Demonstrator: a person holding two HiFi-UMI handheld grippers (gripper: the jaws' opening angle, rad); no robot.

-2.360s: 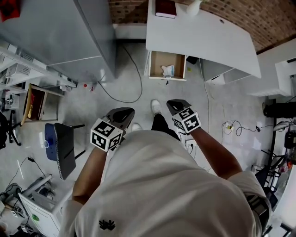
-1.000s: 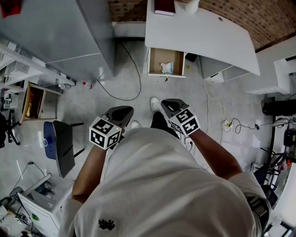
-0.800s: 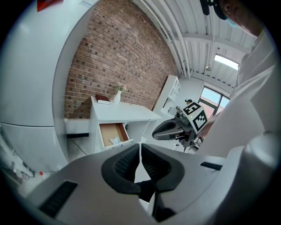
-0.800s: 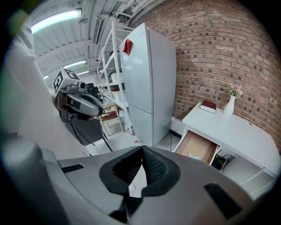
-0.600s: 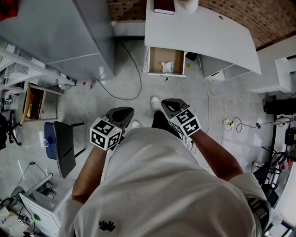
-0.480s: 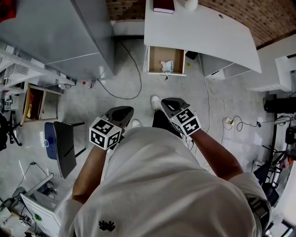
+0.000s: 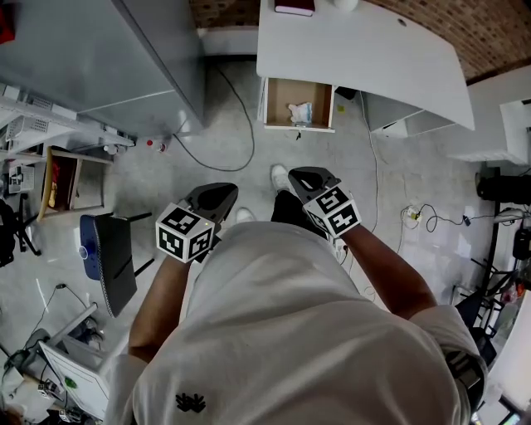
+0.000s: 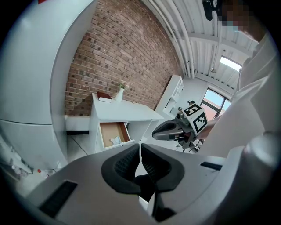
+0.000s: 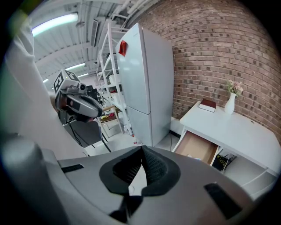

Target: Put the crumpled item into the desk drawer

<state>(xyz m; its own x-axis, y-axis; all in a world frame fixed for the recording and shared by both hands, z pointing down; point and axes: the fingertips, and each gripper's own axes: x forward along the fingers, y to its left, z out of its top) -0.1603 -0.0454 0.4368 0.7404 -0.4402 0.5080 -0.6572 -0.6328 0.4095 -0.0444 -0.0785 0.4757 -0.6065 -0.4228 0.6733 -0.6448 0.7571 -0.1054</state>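
**A:** What takes up most of the room?

**B:** The tall grey refrigerator (image 7: 124,58) on the left. Next is the white desk (image 7: 357,50), set against the brick wall (image 9: 210,52). The person stands well back from both on open floor, and a white shirt fills the lower head view.

**A:** And the desk drawer?

**B:** The drawer (image 7: 280,98) is pulled out below the desk's left end in the head view. Its wooden bottom is open to above, which is why the contents show from this far away.

**A:** Where is the crumpled item?

**B:** The crumpled item (image 7: 300,112), pale with a bluish tint, lies inside the drawer toward its right side. From that I judge the putting-in is done. Pushing the drawer shut may be all that remains, if that is wanted.

**A:** How are the grippers held?

**B:** The left gripper (image 8: 140,151) and the right gripper (image 9: 141,154) sit at waist height in front of the body. They point toward the desk and are well apart from the drawer. Each has its jaws pressed together with nothing between them. I read it as a resting carry, since nothing is within reach to grasp.

**A:** Anything smaller?

**B:** A dark red book (image 7: 294,7) and a white vase (image 9: 230,104) stand near each other at the desk's back edge, clear of the drawer.
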